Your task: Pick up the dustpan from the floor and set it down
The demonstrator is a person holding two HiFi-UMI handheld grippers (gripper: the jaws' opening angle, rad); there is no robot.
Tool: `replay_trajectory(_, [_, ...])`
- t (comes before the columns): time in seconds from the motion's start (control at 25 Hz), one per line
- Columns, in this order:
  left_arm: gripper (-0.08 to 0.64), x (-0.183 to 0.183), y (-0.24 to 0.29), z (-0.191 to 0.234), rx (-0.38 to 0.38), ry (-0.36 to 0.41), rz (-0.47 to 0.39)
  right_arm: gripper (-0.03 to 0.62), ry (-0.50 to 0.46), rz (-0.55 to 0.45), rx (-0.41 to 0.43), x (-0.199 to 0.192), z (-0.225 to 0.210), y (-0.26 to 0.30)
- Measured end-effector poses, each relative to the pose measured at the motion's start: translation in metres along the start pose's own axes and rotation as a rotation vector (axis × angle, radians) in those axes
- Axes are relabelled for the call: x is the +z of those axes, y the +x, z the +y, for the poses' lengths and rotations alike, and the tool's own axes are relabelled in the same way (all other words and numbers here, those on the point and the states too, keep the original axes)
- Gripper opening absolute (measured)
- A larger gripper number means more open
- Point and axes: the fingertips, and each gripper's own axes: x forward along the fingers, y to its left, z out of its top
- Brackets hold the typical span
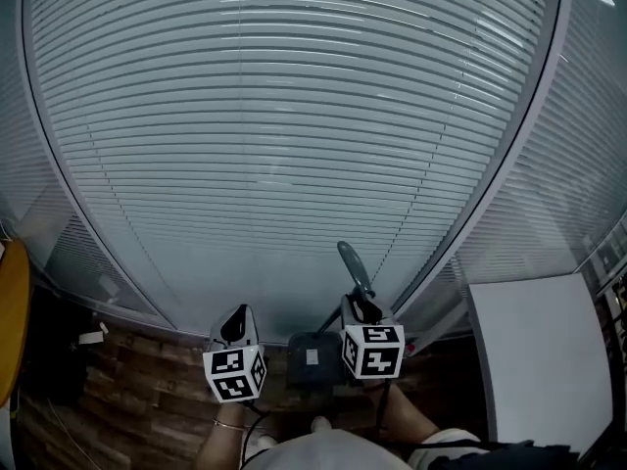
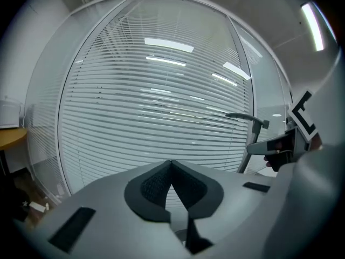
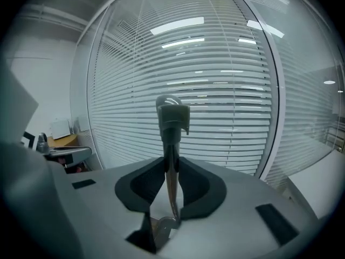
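Note:
In the right gripper view the dustpan's grey handle point(image 3: 172, 117) stands upright between the dark pads, and my right gripper point(image 3: 171, 169) is shut on it. The head view has the handle's top point(image 1: 353, 262) sticking up above my right gripper point(image 1: 361, 306), while the dark pan point(image 1: 312, 358) hangs below, off the floor. To its left my left gripper point(image 1: 235, 321) is held at about the same height. Its tips meet in the left gripper view, so my left gripper point(image 2: 171, 165) is shut on nothing. That view also catches the handle point(image 2: 245, 116) at the right.
A glass wall with white blinds point(image 1: 294, 135) fills the view ahead, with a grey frame post point(image 1: 509, 155) at the right. Wooden floor point(image 1: 137, 380) lies below. A yellow tabletop edge point(image 1: 10, 311) is at the left and a white panel point(image 1: 539, 351) at the right.

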Motion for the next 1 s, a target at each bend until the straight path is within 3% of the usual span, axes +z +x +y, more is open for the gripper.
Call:
replay_trajectory(0.32, [0.018, -0.001, -0.018, 0.039, 0.041, -0.033, 0.007, 0.097, -0.006, 0.004, -0.001, 0.006, 0.026, 0.004])
replay_trajectory(0.6, [0.017, -0.025, -0.04, 0.071, 0.046, -0.021, 0.009, 0.097, 0.026, 0.005, -0.006, -0.025, 0.051, 0.008])
replay_trajectory(0.76, [0.017, -0.014, -0.044, 0.091, 0.053, -0.023, 0.039, 0.097, 0.039, 0.015, -0.002, -0.011, 0.068, 0.014])
replay_trajectory(1.0, [0.017, -0.033, -0.068, 0.118, 0.097, -0.046, 0.1, 0.097, 0.025, 0.055, 0.011, -0.026, 0.1, 0.017])
